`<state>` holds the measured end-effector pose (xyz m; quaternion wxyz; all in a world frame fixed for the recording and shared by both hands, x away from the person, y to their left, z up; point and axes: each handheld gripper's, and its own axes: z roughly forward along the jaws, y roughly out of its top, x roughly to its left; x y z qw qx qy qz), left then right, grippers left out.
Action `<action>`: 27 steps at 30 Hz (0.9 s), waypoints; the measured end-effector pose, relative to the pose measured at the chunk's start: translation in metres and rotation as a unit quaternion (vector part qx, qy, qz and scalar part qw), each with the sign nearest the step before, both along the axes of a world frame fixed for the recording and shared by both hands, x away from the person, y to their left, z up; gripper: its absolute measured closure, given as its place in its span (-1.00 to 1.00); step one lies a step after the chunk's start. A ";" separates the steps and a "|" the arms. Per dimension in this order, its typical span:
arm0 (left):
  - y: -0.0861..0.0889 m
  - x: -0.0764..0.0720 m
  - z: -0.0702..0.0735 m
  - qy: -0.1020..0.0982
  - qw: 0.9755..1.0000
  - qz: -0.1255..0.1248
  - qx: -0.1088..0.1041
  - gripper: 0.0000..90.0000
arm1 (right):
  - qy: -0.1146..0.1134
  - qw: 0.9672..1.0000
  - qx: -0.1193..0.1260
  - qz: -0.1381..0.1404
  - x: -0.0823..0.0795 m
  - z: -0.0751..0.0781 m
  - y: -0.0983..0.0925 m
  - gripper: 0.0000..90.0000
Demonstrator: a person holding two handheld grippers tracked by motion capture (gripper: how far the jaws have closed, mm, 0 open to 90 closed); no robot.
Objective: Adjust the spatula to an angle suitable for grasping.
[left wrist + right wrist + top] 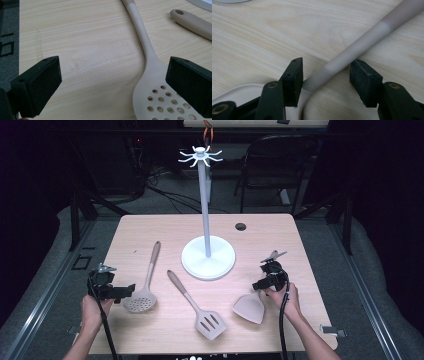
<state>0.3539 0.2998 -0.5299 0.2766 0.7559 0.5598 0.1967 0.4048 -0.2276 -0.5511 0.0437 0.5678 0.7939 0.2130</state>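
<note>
Your right claw straddles the handle of the solid spatula, which lies on the worktop near its right edge; one pad touches the handle, the other stands just clear, so it isn't clamped. Your left claw gapes wide beside the skimmer, holding nothing.
</note>
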 end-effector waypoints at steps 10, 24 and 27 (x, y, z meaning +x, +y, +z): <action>0.001 0.000 0.000 -0.001 1.000 0.000 0.001 -1.00 | 0.005 1.000 -0.008 0.008 0.001 0.002 -0.001 0.15; 0.002 -0.001 0.000 0.000 1.000 -0.005 0.002 -1.00 | 0.021 0.999 -0.015 0.028 0.000 0.006 -0.004 0.39; 0.002 -0.002 0.000 0.001 1.000 -0.005 0.003 -1.00 | 0.022 0.999 -0.019 0.032 0.000 0.006 -0.004 0.44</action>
